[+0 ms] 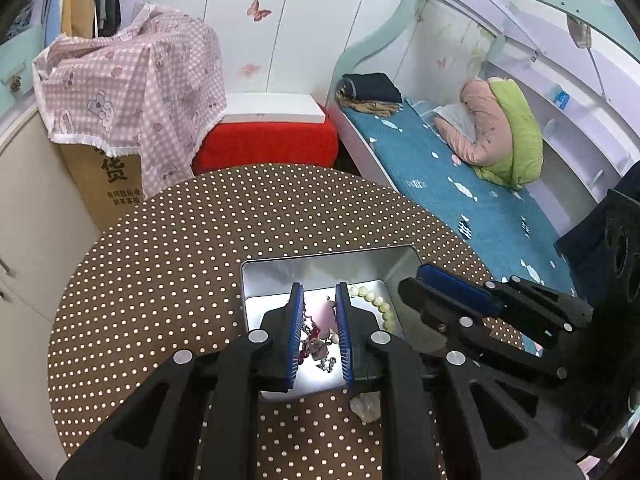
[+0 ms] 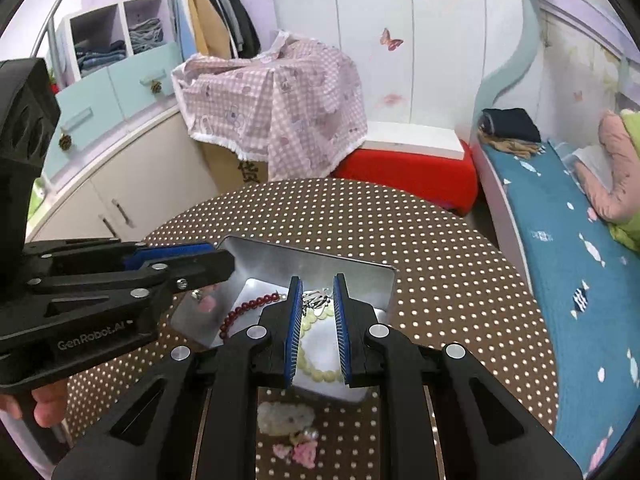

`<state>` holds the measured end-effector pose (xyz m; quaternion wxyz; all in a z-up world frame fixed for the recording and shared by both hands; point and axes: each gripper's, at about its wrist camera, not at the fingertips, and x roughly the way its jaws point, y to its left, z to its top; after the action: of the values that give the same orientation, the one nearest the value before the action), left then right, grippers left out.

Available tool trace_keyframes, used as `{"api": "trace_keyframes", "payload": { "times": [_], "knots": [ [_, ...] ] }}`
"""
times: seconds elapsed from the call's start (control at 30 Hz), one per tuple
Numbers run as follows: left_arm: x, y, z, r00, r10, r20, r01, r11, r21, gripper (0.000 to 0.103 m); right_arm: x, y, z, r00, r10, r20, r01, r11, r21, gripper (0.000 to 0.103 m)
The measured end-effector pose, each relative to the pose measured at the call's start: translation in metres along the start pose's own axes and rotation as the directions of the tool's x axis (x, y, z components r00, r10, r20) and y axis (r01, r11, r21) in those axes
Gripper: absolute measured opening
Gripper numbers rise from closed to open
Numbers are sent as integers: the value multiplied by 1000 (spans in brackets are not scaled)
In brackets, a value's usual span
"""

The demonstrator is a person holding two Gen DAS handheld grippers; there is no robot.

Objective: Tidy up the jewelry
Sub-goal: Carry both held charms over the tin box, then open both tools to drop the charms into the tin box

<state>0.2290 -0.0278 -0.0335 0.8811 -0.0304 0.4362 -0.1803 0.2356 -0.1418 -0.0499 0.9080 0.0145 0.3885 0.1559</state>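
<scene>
Polka-dot counter (image 2: 440,264) carries an open tin (image 2: 256,264); both grippers, left (image 1: 319,332) and right (image 2: 316,328), nearly closed, empty; approach hair clips (image 2: 296,446) at near edge slowly.

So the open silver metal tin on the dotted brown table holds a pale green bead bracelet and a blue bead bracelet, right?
Not quite: the second bracelet is dark red, not blue. The right wrist view shows it in the open silver metal tin beside the pale green bead bracelet, on the dotted brown table.
</scene>
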Motion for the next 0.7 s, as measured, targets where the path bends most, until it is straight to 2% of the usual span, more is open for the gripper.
{"api": "trace_keyframes", "payload": {
  "times": [0.23, 0.27, 0.3, 0.37, 0.43, 0.7],
  "knots": [
    [11, 8, 3, 999, 26, -20, -26, 1000, -8, 16, 7, -2, 2, 999, 32, 12, -32, 1000, 0, 19],
    [11, 10, 4, 999, 27, -22, -27, 1000, -11, 17, 7, -2, 3, 999, 33, 10, -33, 999, -2, 21],
    [11, 10, 3, 999, 29, -24, -29, 1000, -11, 24, 7, -2, 3, 999, 36, 8, -36, 999, -3, 23],
    [9, 13, 3, 999, 45, -16, -46, 999, -16, 35, 5, -4, 2, 1000, 25, 15, -25, 1000, -5, 52],
    [8, 17, 1, 998, 54, -12, -54, 998, -24, 36, 1, -8, 2, 999, -13, 36, 12, 1000, 9, 63],
    [3, 21, -2, 999, 53, -15, -53, 998, -40, 36, 1, -12, 1, 1000, -4, 26, 4, 1000, 31, 63]
  ]
}}
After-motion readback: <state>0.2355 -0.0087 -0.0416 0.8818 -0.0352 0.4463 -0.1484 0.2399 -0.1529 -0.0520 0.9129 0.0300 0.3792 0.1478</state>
